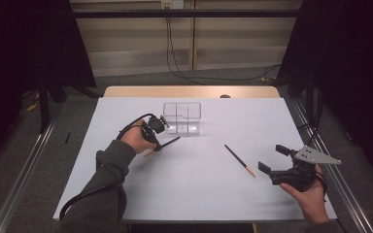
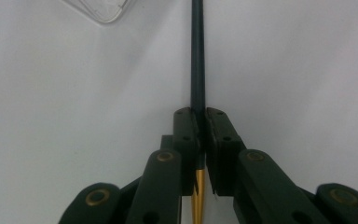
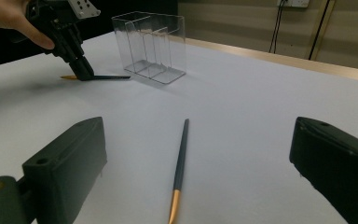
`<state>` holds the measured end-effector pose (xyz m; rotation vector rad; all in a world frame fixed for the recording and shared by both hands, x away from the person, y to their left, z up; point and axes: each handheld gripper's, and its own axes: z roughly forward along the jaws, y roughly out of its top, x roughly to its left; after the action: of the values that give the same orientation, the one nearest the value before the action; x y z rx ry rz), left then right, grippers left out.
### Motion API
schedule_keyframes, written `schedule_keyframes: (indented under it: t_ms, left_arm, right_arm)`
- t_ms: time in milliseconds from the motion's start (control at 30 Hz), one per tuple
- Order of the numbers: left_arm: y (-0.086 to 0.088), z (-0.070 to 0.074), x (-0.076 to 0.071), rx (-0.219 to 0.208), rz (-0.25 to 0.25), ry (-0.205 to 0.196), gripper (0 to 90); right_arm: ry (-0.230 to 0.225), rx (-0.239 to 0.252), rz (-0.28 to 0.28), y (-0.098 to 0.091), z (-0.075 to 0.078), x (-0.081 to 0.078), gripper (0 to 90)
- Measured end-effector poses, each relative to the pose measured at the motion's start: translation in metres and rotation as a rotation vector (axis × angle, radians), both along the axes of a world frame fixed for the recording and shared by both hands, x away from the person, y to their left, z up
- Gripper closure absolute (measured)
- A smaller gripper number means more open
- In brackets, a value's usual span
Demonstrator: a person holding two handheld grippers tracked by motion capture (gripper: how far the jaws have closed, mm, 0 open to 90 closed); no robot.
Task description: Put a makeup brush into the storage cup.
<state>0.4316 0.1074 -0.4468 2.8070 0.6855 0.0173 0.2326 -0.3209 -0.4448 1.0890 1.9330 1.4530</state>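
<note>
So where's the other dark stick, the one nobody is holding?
In the high view the loose stick lies flat on the white table, right of centre, just left of the open right gripper and well apart from the clear box.

From my station I see a white rectangular tabletop [image 1: 199,194] with a pale wooden strip [image 1: 189,91] along its far edge. Beyond lies grey carpeted floor [image 1: 184,77], black cables [image 1: 175,53] trailing across it from a beige panelled wall [image 1: 141,39]. Dark curtains [image 1: 24,43] flank both sides.
</note>
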Motion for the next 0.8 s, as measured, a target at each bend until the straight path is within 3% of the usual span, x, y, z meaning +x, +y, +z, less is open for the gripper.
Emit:
schedule_keyframes:
  t_ms: [133,167,267,300,500,733,800]
  left_arm:
    - [0.003,0.003,-0.001,-0.003,-0.017,0.008,83.5]
    - [0.004,0.003,-0.003,-0.010,-0.011,-0.006,83.5]
    - [0.007,0.006,-0.003,-0.027,-0.023,0.011,83.5]
    - [0.007,0.007,-0.006,-0.031,-0.007,0.001,83.5]
    - [0.008,0.012,-0.011,-0.059,-0.023,-0.001,83.5]
    - [0.005,0.019,-0.018,-0.078,-0.054,0.009,83.5]
    - [0.002,0.019,-0.021,-0.084,-0.059,-0.008,83.5]
  right_arm:
    - [0.005,0.004,-0.002,0.000,-0.001,0.000,3.1]
    - [0.003,0.000,0.000,0.000,-0.001,0.001,3.1]
    - [0.010,0.012,0.007,0.000,-0.001,0.001,3.0]
    - [0.012,0.007,0.009,0.000,-0.001,0.001,2.9]
    - [0.015,-0.026,0.028,0.006,-0.001,0.004,2.9]
    - [0.025,-0.025,0.036,0.010,-0.002,0.006,2.9]
    - [0.026,-0.029,0.045,0.011,-0.001,0.006,2.9]
